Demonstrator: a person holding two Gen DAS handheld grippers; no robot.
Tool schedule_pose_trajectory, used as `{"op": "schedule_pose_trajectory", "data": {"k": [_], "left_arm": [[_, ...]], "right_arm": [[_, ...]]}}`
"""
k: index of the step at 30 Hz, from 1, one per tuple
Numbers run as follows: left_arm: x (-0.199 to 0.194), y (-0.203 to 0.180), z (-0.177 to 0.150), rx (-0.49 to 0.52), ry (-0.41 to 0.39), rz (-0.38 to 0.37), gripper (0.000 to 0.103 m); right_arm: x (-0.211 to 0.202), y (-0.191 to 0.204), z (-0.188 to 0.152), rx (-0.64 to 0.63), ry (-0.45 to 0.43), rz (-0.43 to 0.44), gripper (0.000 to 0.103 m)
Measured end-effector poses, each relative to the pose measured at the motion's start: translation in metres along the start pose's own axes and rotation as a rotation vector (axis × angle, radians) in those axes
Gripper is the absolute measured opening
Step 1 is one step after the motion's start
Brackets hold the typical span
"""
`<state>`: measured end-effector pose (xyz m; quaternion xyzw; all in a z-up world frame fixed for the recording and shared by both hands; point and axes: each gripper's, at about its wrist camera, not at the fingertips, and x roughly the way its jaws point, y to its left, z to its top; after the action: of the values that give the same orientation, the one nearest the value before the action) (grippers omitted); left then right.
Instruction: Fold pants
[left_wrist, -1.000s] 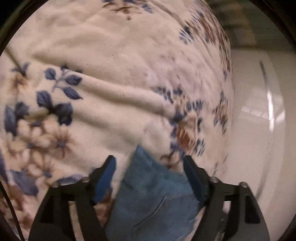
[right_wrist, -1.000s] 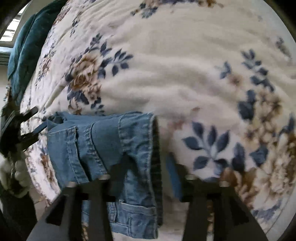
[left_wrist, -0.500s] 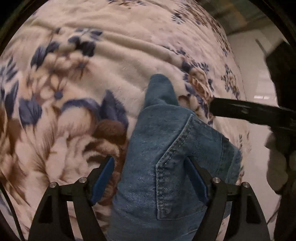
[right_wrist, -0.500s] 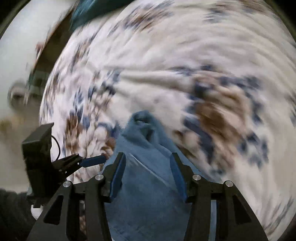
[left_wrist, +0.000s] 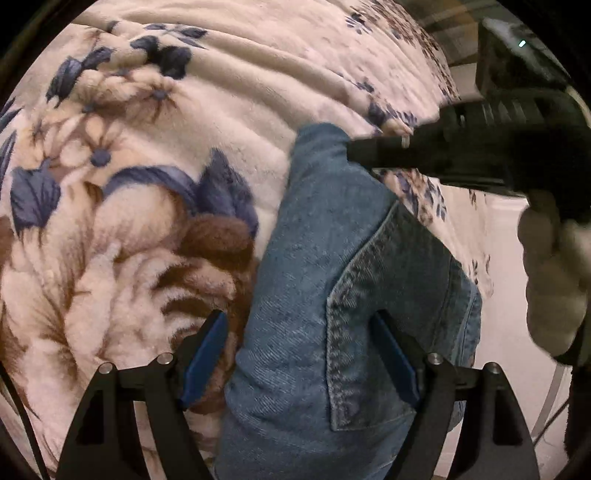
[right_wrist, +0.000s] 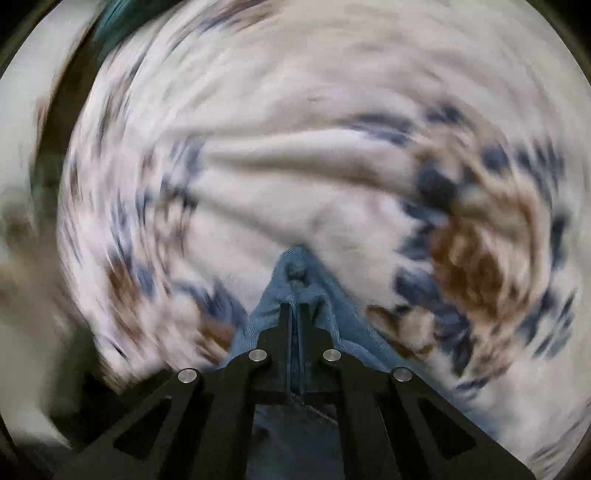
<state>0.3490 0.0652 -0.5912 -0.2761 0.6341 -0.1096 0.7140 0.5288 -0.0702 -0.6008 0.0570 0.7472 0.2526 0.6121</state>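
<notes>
Blue denim pants lie bunched on a cream floral blanket, back pocket facing up. My left gripper is open, its blue-padded fingers on either side of the denim near the pocket. In the left wrist view my right gripper reaches in from the right and pinches the far end of the pants. In the right wrist view my right gripper is shut on a fold of the pants. That view is blurred by motion.
The blanket covers a bed. Its edge and a pale floor lie to the right in the left wrist view. A gloved hand holds the right gripper there. Something teal lies at the far top left.
My right gripper has closed on the far end of the pants and is swinging fast. My left gripper stays open around the denim and has moved in slightly closer.
</notes>
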Motion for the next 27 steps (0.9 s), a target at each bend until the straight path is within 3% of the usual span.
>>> {"op": "schedule_pose_trajectory", "data": {"k": [1, 3, 5, 8, 9, 11, 12, 13, 14, 15, 16, 20, 24, 26, 27], "left_arm": [[0.000, 0.000, -0.001, 0.000, 0.000, -0.001, 0.079], [0.000, 0.001, 0.000, -0.009, 0.010, -0.013, 0.079], [0.000, 0.002, 0.001, -0.008, 0.019, -0.016, 0.079], [0.001, 0.001, 0.004, -0.006, 0.026, -0.022, 0.079], [0.001, 0.001, 0.004, -0.003, 0.028, -0.022, 0.079], [0.003, 0.000, 0.008, -0.003, 0.028, -0.021, 0.079], [0.004, 0.001, 0.009, -0.005, 0.027, -0.022, 0.079], [0.004, 0.001, 0.008, -0.004, 0.027, -0.022, 0.079], [0.004, 0.000, 0.008, -0.003, 0.027, -0.020, 0.079], [0.005, 0.000, 0.009, -0.002, 0.027, -0.018, 0.079], [0.006, 0.000, 0.008, 0.000, 0.028, -0.018, 0.079], [0.009, -0.002, 0.010, 0.012, 0.025, -0.022, 0.080], [0.010, -0.009, 0.011, 0.037, 0.021, -0.015, 0.080], [0.008, -0.015, 0.012, 0.077, 0.008, 0.017, 0.080], [0.007, -0.017, 0.013, 0.095, 0.001, 0.034, 0.080]], "right_arm": [[0.001, -0.019, 0.001, 0.134, 0.007, 0.106, 0.002], [-0.001, -0.038, -0.002, 0.248, -0.025, 0.176, 0.002], [0.005, -0.040, -0.005, 0.257, 0.017, 0.263, 0.003], [-0.006, -0.031, -0.003, 0.151, 0.013, 0.232, 0.007], [-0.008, -0.030, -0.001, 0.127, 0.029, 0.212, 0.012], [-0.010, -0.030, 0.001, 0.087, 0.051, 0.201, 0.033], [-0.007, -0.028, 0.000, 0.063, 0.079, 0.193, 0.048], [0.000, -0.026, 0.001, 0.037, 0.113, 0.176, 0.049], [0.006, -0.025, 0.000, 0.018, 0.133, 0.167, 0.046], [0.011, -0.023, -0.004, -0.013, 0.151, 0.169, 0.008], [0.014, -0.020, -0.009, -0.035, 0.150, 0.169, 0.003], [-0.002, -0.004, -0.022, -0.091, 0.028, 0.029, 0.002], [-0.011, -0.017, -0.027, 0.003, -0.055, 0.007, 0.002], [-0.006, -0.031, -0.027, 0.144, -0.071, 0.097, 0.002], [-0.003, -0.045, -0.029, 0.254, -0.058, 0.200, 0.002]]}}
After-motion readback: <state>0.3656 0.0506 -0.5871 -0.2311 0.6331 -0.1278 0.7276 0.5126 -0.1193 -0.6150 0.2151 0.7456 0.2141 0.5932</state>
